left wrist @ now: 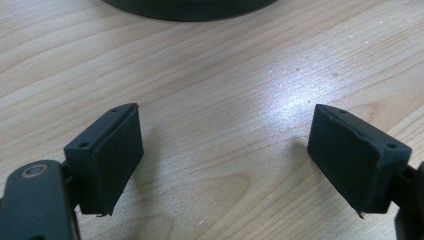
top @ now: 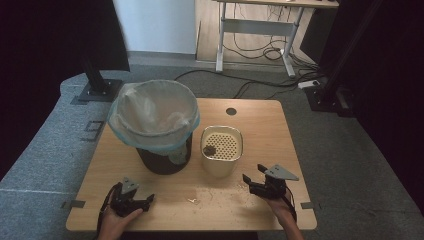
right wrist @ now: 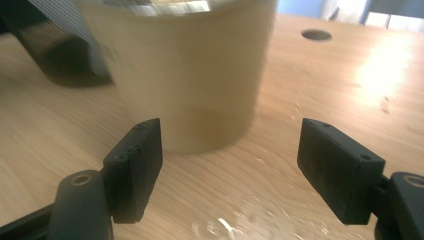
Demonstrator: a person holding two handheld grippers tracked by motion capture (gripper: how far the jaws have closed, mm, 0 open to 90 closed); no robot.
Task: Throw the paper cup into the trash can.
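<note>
A black bin (top: 163,159) lined with a pale bag (top: 153,114) stands on the wooden table (top: 260,125), left of centre. Beside it on the right is a cream container (top: 221,162) with a perforated insert (top: 226,143) and a small dark clump (top: 209,149) on that insert. My left gripper (top: 143,203) rests near the front left edge, open and holding nothing; just ahead of my left gripper (left wrist: 225,150) lies the bin's base (left wrist: 190,7). My right gripper (top: 253,173) sits front right, open, and the container's wall (right wrist: 185,75) stands a little beyond my right gripper (right wrist: 230,165).
Pale crumbs (top: 212,196) are scattered on the table in front of the container. A round cable hole (top: 231,111) is at the back edge. Beyond the table are a desk frame (top: 255,27), floor cables (top: 260,50) and black stands (top: 97,82).
</note>
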